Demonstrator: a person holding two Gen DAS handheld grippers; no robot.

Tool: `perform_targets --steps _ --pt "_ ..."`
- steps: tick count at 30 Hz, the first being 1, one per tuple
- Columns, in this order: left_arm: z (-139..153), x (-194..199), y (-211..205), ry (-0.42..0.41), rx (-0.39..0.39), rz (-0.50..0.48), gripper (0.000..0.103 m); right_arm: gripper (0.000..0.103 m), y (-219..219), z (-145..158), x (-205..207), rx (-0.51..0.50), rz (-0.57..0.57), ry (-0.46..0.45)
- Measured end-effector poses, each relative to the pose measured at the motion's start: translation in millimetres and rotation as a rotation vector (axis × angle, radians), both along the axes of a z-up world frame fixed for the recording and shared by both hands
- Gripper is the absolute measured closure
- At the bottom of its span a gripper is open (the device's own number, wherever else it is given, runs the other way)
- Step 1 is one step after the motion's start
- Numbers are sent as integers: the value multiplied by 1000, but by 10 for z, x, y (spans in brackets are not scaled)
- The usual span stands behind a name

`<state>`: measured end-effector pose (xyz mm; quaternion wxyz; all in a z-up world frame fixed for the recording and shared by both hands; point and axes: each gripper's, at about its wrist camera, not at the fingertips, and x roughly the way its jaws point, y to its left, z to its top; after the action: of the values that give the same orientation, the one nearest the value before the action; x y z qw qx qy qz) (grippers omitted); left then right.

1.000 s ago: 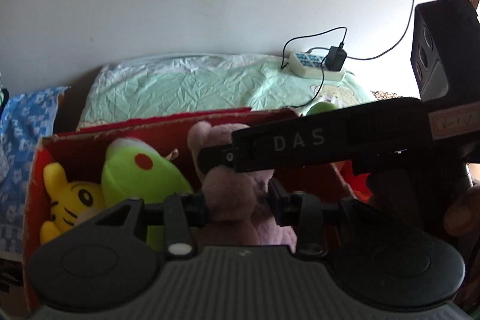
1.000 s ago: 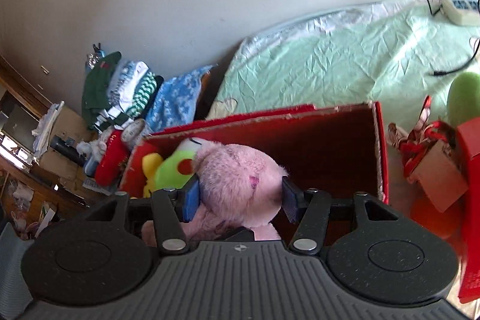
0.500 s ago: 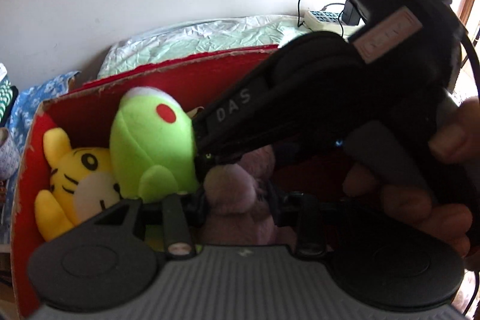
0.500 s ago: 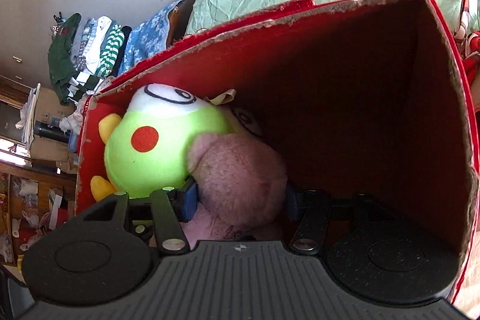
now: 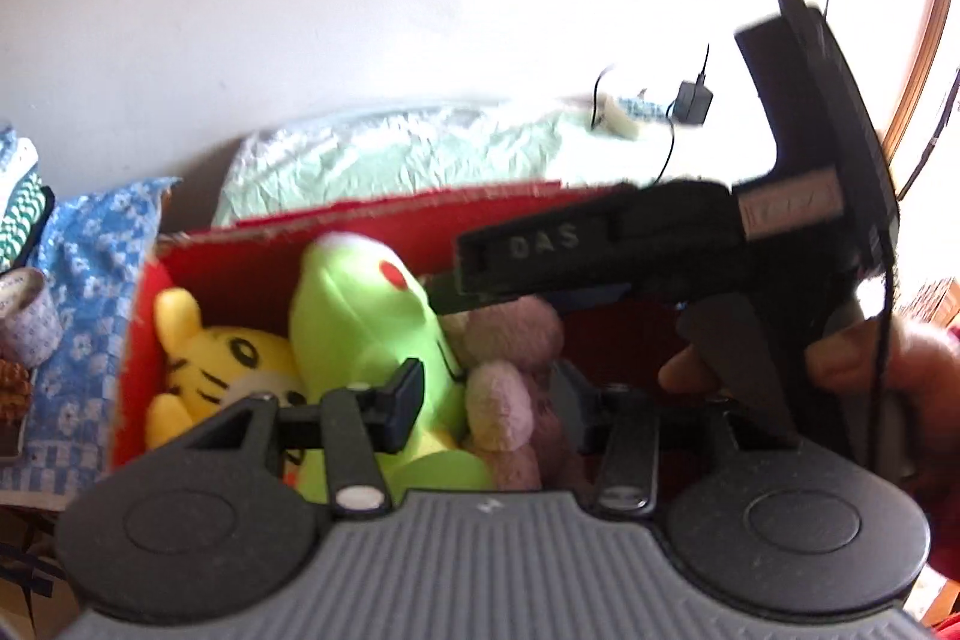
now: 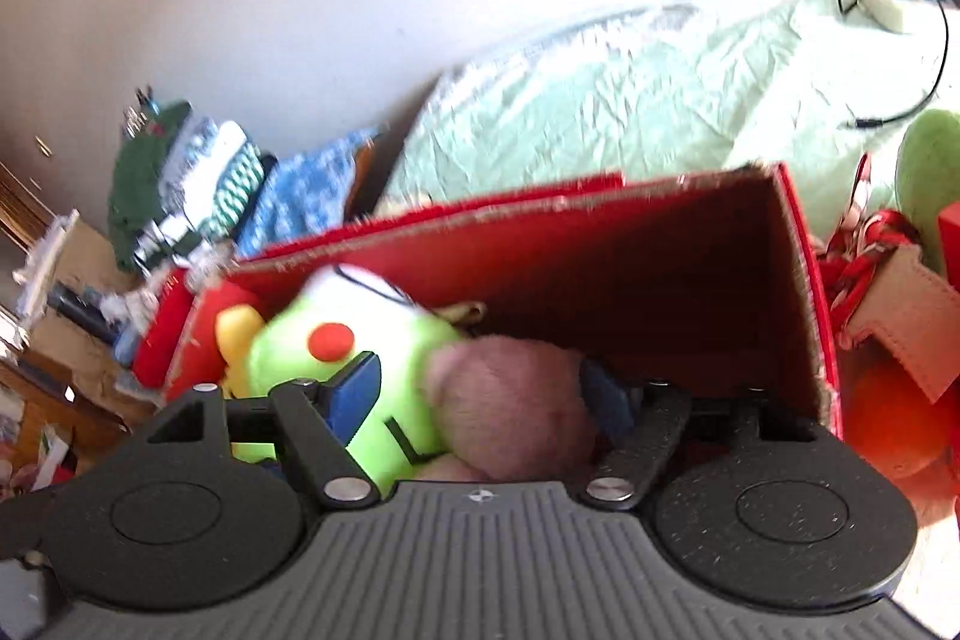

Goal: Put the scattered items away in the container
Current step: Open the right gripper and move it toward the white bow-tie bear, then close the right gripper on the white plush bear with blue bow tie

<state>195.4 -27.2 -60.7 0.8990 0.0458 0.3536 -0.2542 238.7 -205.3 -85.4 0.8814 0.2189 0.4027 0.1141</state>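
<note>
Container: the red cardboard box stands straight ahead of both tools, open at the top, its right half bare inside.
Toys in it: a green plush leans in the middle, a yellow striped plush sits left of it, and the pink plush lies low just right of the green one.
Right hand-held gripper: fingers spread wide on either side of the pink plush, not pressing it; released.
Left hand-held gripper: also spread, nothing gripped, hovering over the same toys.
Step in hand: by my judgement, letting go of the pink plush inside the box.
Still outside: another green plush and red-ribboned items lie right of the box, beyond the right hand-held gripper.
Next move: lift clear without snagging fur, then swing right toward those.
</note>
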Motion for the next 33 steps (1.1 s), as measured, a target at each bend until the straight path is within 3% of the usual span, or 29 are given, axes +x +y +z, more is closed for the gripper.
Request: perform_targets --steps 4,8,12,14,20,23,28,31,33 --pt "214 -208 137 -63 -38 16 48 33 -120 135 -169 41 -12 -24" --pt "308 -479 109 -98 -39 -10 48 33 -368 475 -550 105 -32 -168" --pt "213 -809 24 -63 -50 -66 31 33 -722 721 -1011 127 -68 -283" --pt "129 -935 -24 -18 -64 -93 31 31 -829 778 -1185 95 -89 -292" --pt "-296 -1166 -253 200 -136 -183 31 32 -1067 464 -1568 24 -103 -131" --pt "-456 -1177 -414 254 -108 -188 31 33 -1041 228 -1707 -38 -104 -33" --pt "-485 -1261 -604 261 -122 -250 31 35 -1086 -61 -1952 -49 -95 86" --pt "-507 -1323 -758 247 -82 -286 30 45 -1102 -207 -2007 34 -84 140" --pt "-579 -1310 -808 257 -55 -281 30 44 -1074 -252 -2007 96 -75 149"
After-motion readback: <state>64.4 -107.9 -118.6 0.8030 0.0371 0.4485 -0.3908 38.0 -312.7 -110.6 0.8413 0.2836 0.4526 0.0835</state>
